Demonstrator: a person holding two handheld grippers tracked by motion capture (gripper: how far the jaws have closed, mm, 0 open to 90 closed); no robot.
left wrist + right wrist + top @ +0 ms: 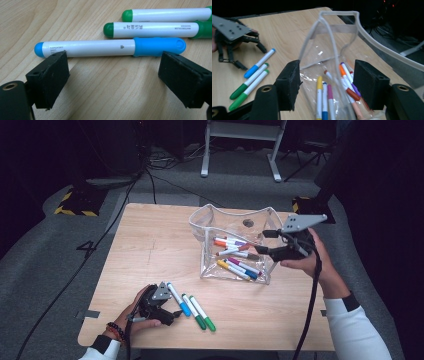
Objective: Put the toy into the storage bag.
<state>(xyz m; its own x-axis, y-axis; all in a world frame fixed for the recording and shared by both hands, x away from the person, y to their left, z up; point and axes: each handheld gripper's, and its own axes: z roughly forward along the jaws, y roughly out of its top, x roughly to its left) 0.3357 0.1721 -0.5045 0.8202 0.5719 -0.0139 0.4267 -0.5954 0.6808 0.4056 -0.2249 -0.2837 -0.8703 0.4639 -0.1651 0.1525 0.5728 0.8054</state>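
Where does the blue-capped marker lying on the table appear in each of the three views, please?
High view: the blue-capped marker lies at lower centre, just right of the left gripper.
Left gripper view: it lies crosswise just beyond the open jaws.
Right gripper view: it lies at the left, slanted, below the left gripper.
Shared landmark: the two green-capped markers beside it.

The left gripper [172, 312] is resting low with fingers [48, 77] spread wide; the right gripper [264, 242] is hanging raised, fingers [288, 82] parted.
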